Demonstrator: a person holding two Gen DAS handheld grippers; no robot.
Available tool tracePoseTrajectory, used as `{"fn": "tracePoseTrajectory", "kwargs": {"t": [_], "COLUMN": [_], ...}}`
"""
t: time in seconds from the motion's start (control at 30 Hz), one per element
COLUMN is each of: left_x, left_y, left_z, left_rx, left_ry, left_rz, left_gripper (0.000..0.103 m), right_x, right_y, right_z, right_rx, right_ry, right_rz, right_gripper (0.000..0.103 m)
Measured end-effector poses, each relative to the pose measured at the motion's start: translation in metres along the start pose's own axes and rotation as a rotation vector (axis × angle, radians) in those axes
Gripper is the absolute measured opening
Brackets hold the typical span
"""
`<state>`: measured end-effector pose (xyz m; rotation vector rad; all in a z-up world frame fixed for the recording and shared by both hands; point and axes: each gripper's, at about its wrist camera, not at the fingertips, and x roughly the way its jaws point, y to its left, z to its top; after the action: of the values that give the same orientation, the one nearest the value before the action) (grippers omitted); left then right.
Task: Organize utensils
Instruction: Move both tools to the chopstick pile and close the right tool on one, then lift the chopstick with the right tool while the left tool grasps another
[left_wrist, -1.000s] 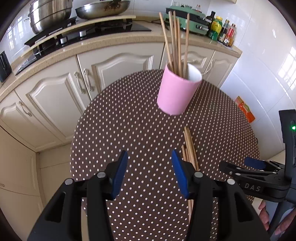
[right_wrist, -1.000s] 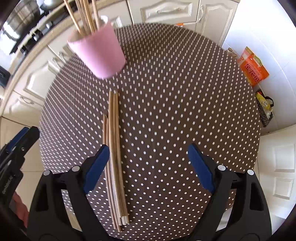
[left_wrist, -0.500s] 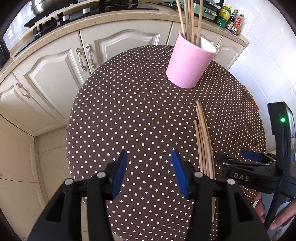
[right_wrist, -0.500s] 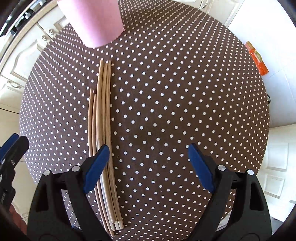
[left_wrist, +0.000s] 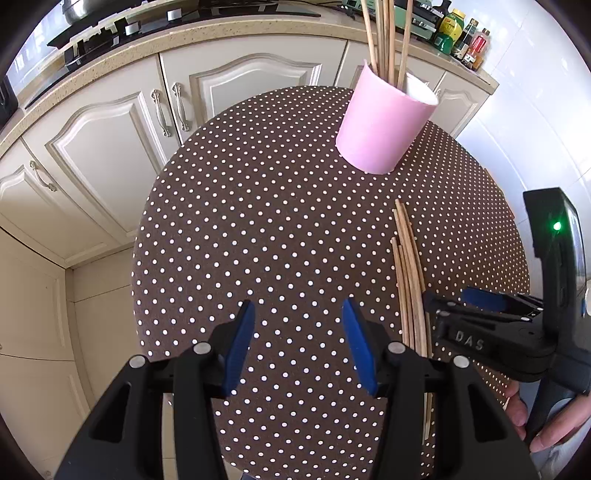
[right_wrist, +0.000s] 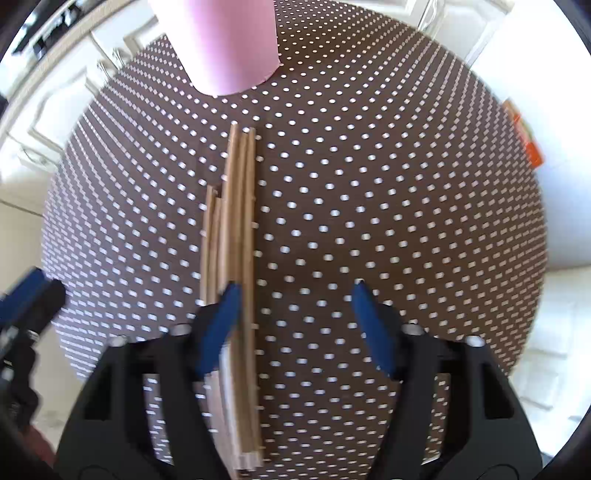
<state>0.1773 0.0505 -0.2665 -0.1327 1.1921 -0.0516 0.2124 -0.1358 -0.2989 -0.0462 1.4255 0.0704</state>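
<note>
A pink cup (left_wrist: 384, 129) stands at the far side of a round brown polka-dot table (left_wrist: 258, 240) and holds several wooden chopsticks (left_wrist: 384, 33). A bundle of several loose chopsticks (left_wrist: 408, 273) lies flat in front of the cup; it also shows in the right wrist view (right_wrist: 236, 236), with the cup (right_wrist: 221, 40) above it. My left gripper (left_wrist: 297, 332) is open and empty over the table's near side. My right gripper (right_wrist: 293, 314) is open just above the bundle's near end, its left finger over the sticks. It appears at the right in the left wrist view (left_wrist: 480, 306).
Cream kitchen cabinets (left_wrist: 147, 122) and a counter with a hob (left_wrist: 147, 26) stand behind the table. Bottles (left_wrist: 465, 40) sit at the counter's right end. An orange packet (right_wrist: 528, 144) lies on the floor to the right. White tiled floor surrounds the table.
My right gripper has moved forward and down toward the loose chopsticks; the cup now fills the top of its view. My left gripper has risen and drawn back a little, still open.
</note>
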Motion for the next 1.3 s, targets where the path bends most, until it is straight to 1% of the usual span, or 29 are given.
{"fn": "tracePoseTrajectory", "kwargs": {"t": [0.07,0.23,0.33,0.37,0.4,0.43,0.47,0.53,0.6,0.67,0.7,0.77,0.9,1.03,1.13,1.2,1.23,1.3], "left_x": [0.001,0.004,0.008,0.008,0.009,0.010,0.010,0.010,0.011,0.014,0.015,0.017,0.021,0.027,0.033,0.039,0.043,0.053], "left_y": [0.001,0.000,-0.001,-0.001,-0.002,-0.002,-0.004,-0.006,-0.008,-0.012,-0.014,-0.019,-0.031,-0.045,-0.057,-0.066,-0.069,-0.076], "left_z": [0.001,0.003,0.005,0.004,0.004,0.004,0.004,0.002,0.001,0.000,0.000,-0.001,-0.004,-0.007,-0.007,-0.006,-0.006,-0.007], "left_rx": [-0.002,-0.007,-0.011,-0.011,-0.011,-0.010,-0.008,-0.005,-0.005,-0.009,-0.010,-0.007,0.014,0.037,0.051,0.056,0.051,0.049], "left_ry": [0.003,0.009,0.022,0.026,0.029,0.032,0.032,0.033,0.039,0.049,0.056,0.067,0.086,0.115,0.132,0.141,0.132,0.166], "left_rz": [0.000,-0.009,-0.017,-0.019,-0.020,-0.021,-0.023,-0.025,-0.029,-0.035,-0.040,-0.046,-0.066,-0.074,-0.083,-0.074,-0.060,-0.037], "left_gripper": [0.049,0.049,0.049,0.049,0.049,0.049,0.049,0.049,0.049,0.049,0.049,0.049,0.049,0.050,0.050,0.050,0.050,0.050], "right_x": [-0.001,0.001,-0.001,0.000,-0.001,-0.002,-0.003,-0.003,0.001,0.002,0.002,0.003,-0.007,-0.015,-0.023,-0.028,-0.029,-0.039], "right_y": [0.000,0.009,0.013,0.019,0.026,0.032,0.039,0.042,0.037,0.028,0.024,0.015,0.000,-0.013,-0.019,-0.022,-0.025,-0.044], "right_z": [0.005,0.012,0.015,0.017,0.022,0.024,0.025,0.030,0.036,0.040,0.041,0.041,0.038,0.042,0.043,0.043,0.043,0.034], "right_rx": [0.017,-0.002,-0.019,-0.035,-0.051,-0.072,-0.090,-0.081,-0.071,-0.050,-0.019,0.005,0.043,0.071,0.062,0.049,0.050,0.059], "right_ry": [0.010,0.024,0.026,0.032,0.028,0.019,0.011,0.020,0.020,0.013,0.010,0.004,-0.041,-0.056,-0.083,-0.103,-0.107,-0.110], "right_rz": [0.013,0.022,0.029,0.038,0.010,-0.032,-0.050,-0.031,-0.025,0.006,0.032,0.036,0.102,0.118,0.134,0.139,0.142,0.157], "right_gripper": [0.047,0.042,0.036,0.032,0.023,0.019,0.019,0.018,0.007,0.006,0.006,0.006,0.006,0.006,0.006,0.006,0.006,0.006]}}
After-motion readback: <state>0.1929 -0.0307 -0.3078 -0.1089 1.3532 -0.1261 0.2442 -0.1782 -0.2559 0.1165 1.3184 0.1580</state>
